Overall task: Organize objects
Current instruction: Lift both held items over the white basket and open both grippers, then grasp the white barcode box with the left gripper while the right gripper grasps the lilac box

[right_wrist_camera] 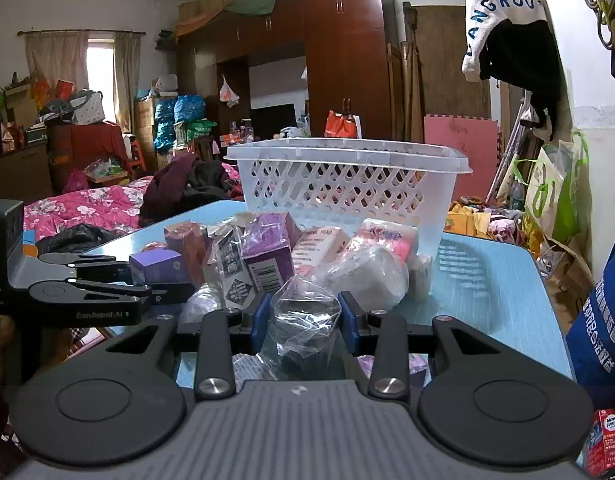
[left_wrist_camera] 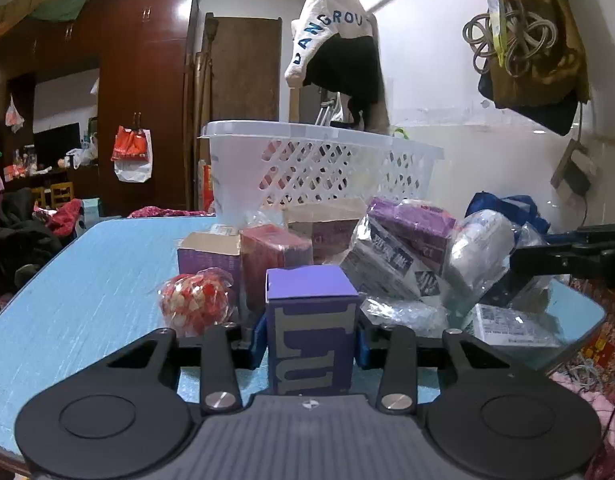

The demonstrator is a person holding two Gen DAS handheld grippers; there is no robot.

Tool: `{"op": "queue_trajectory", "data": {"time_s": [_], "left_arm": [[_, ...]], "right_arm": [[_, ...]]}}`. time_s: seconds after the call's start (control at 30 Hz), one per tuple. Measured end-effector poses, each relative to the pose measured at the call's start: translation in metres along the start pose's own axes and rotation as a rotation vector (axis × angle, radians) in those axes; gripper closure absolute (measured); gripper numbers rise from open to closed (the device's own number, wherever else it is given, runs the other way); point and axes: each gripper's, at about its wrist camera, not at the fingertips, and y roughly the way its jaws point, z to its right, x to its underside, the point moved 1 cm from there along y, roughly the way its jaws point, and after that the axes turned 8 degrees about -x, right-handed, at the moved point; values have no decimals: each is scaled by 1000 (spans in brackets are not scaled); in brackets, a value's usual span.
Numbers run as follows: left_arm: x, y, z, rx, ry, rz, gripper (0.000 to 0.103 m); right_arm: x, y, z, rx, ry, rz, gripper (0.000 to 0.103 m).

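My left gripper (left_wrist_camera: 310, 332) is shut on an upright purple box (left_wrist_camera: 311, 328) with silver lettering, at the near side of a pile of boxes and wrapped packets on the blue table (left_wrist_camera: 87, 280). The same box (right_wrist_camera: 159, 266) and the left gripper (right_wrist_camera: 147, 276) show at the left of the right wrist view. My right gripper (right_wrist_camera: 301, 320) is shut on a dark object in a clear plastic bag (right_wrist_camera: 303, 320) at the near edge of the pile. A white lattice basket (left_wrist_camera: 319, 164) stands behind the pile; it also shows in the right wrist view (right_wrist_camera: 343, 184).
The pile holds a red-and-white wrapped ball (left_wrist_camera: 193, 300), a dark red box (left_wrist_camera: 273, 264), purple cartons (right_wrist_camera: 267, 256) and a pink-and-white packet (right_wrist_camera: 387, 238). The right gripper's body (left_wrist_camera: 579, 252) enters at the right. A blue bag (right_wrist_camera: 599, 320) hangs off the table's right edge.
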Motion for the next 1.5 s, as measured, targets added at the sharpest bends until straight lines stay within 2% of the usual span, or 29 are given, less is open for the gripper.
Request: {"op": "queue_trajectory", "data": {"time_s": [0.17, 0.3, 0.43, 0.53, 0.63, 0.73, 0.87, 0.93, 1.0, 1.03, 1.07, 1.13, 1.27, 1.37, 1.43, 1.5], "left_arm": [[-15, -15, 0, 16, 6, 48, 58], [-36, -19, -8, 59, -40, 64, 58], [-65, -15, -12, 95, -75, 82, 58], [-98, -4, -14, 122, -94, 86, 58], [-138, 21, -14, 111, -100, 77, 58], [-168, 65, -14, 101, -123, 7, 58], [-184, 127, -14, 65, -145, -100, 58], [-183, 144, -18, 63, -162, -136, 57], [-180, 156, -16, 78, -138, -164, 49], [-178, 159, -15, 69, -129, -165, 37], [-176, 161, -15, 49, -118, -160, 32], [-176, 157, -13, 3, -100, -139, 29], [-178, 133, -24, -4, -109, -81, 28], [-173, 107, -32, 16, -112, -49, 27], [-160, 82, -35, 13, -90, -20, 21], [-138, 53, -39, 22, -67, 11, 20]], "right_arm": [[-9, -7, -5, 0, -18, 32, 63], [-25, -14, -5, -1, -33, 71, 63], [-56, -16, -5, -6, -58, 117, 63], [-89, -8, -5, 16, -97, 158, 63], [-123, 19, 3, 26, -96, 169, 63], [-146, 57, 22, 51, -75, 151, 63], [-153, 97, 50, 81, -36, 143, 62], [-150, 108, 59, 90, -12, 118, 62], [-146, 118, 63, 93, -13, 92, 59], [-144, 117, 62, 96, -13, 78, 43], [-143, 118, 62, 115, -14, 77, 18], [-143, 108, 55, 159, -40, 118, 4], [-141, 82, 46, 116, -51, 121, 0], [-132, 60, 40, 128, -87, 101, 0], [-119, 43, 35, 127, -104, 107, 0], [-102, 29, 35, 110, -93, 98, 0]]}}
